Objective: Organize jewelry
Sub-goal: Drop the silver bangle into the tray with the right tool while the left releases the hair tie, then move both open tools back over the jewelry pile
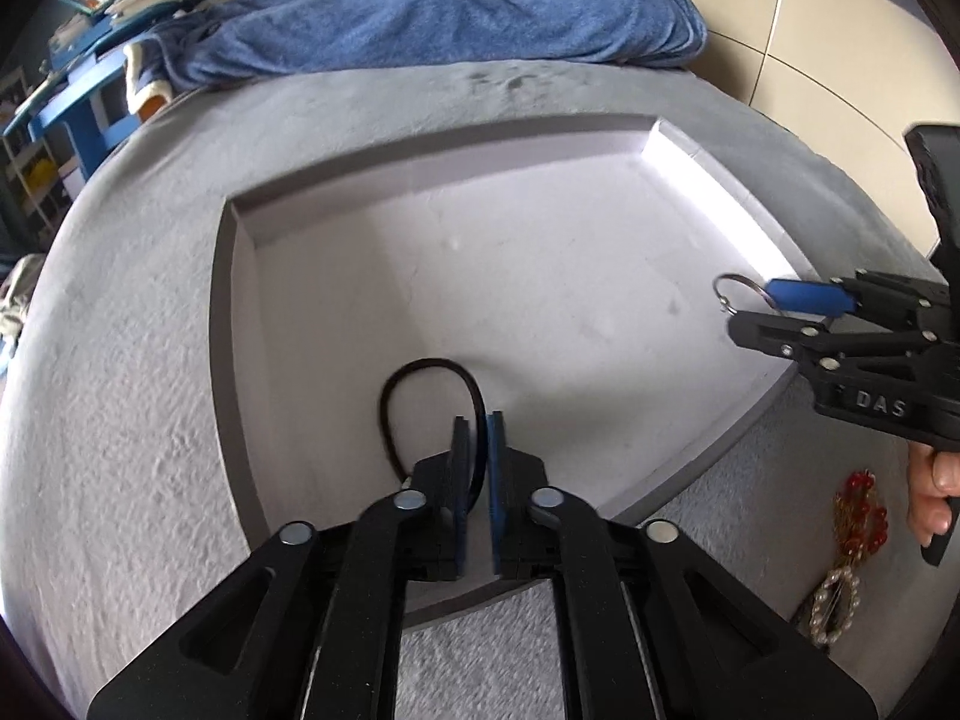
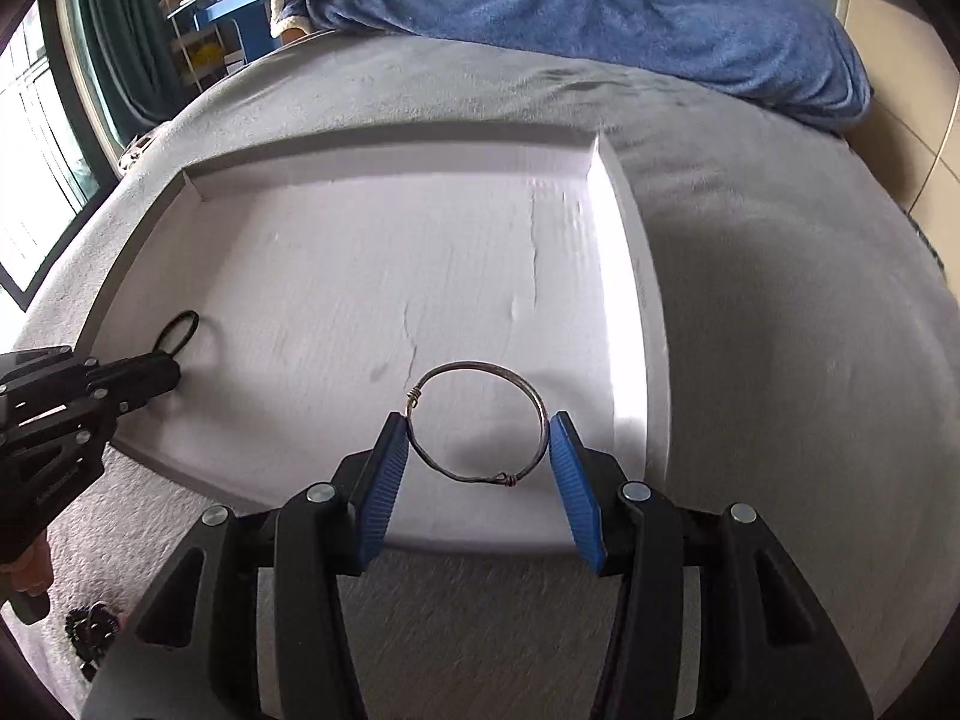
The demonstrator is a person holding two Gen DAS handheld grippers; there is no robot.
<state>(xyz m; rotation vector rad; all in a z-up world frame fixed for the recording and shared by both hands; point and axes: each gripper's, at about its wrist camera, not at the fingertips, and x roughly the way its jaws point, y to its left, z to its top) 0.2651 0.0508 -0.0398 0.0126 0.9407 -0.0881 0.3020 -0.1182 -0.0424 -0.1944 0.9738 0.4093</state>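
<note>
1. Two grippers hang over a white tray point(image 2: 336, 192) on a grey bedcover point(image 2: 780, 330).
2. The left gripper point(image 1: 478, 426) stands nearly closed, a black band point(image 1: 420, 372) between its pads, looping onto the tray floor.
3. The right gripper point(image 2: 478, 429) clamps a silver bangle point(image 2: 477, 420) across its width, above the tray.

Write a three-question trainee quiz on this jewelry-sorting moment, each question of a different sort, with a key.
1. True or false: the silver wire bangle is held between the pads of the right hand-held gripper.
2. Which item sits between the pads of the left hand-held gripper? A) a pearl brooch B) the black band C) a red bead piece
3. Fill in: both grippers are over the shallow white ____ on the grey bedcover.

Key: 1 true; 2 B; 3 tray.
</note>
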